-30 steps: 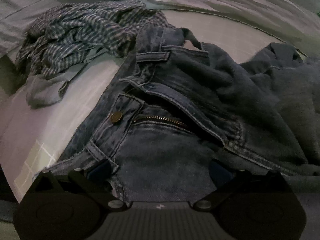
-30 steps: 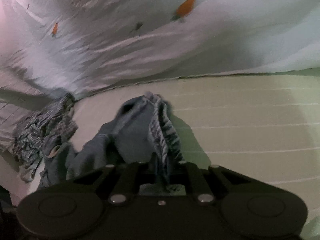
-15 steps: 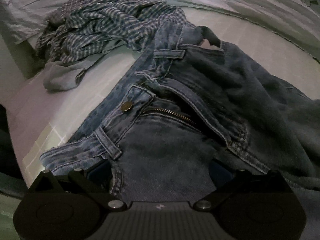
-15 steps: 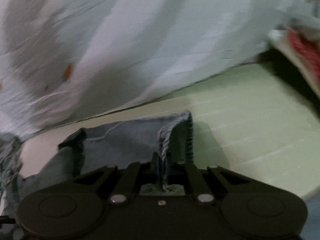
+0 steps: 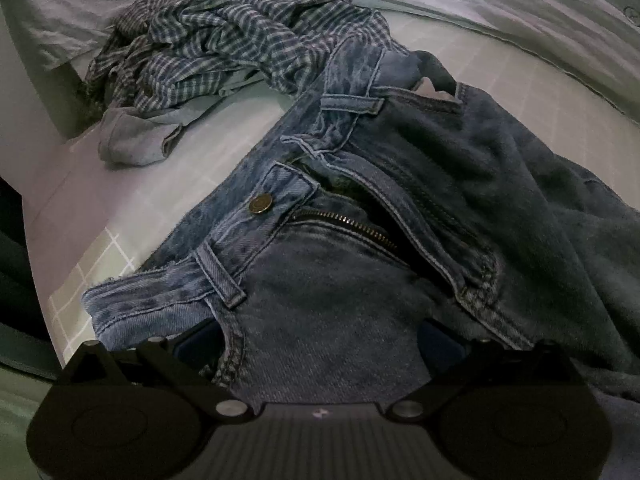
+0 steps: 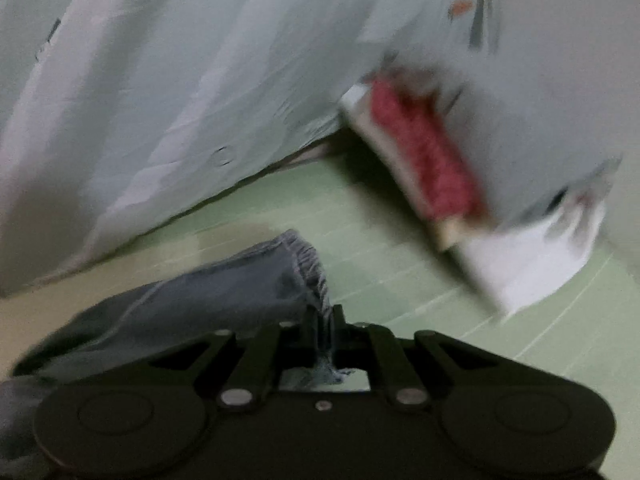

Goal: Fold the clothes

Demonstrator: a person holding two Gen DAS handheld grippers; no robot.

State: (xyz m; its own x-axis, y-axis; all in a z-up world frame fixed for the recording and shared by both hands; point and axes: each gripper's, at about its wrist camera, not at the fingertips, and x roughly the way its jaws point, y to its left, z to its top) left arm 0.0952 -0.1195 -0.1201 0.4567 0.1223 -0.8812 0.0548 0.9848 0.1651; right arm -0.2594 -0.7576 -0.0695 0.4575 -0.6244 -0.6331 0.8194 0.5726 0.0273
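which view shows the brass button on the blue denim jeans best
The left wrist view: the round brass button sits sharp on the waistband of the blue denim jeans, beside the open zipper. The right wrist view shows only a blurred hem of the jeans, with no button visible.

- The jeans (image 5: pixel 400 200) are lying on the bed sheet (image 5: pixel 200 152), waistband to the left, legs running off to the right
- The checked shirt (image 5: pixel 224 40) is lying crumpled at the far left, touching the waistband
- The duvet (image 5: pixel 520 4) is lying along the far side
- In the right wrist view, the jeans hem (image 6: pixel 296 264) is lying near, a folded pile (image 6: pixel 432 168) sitting far right
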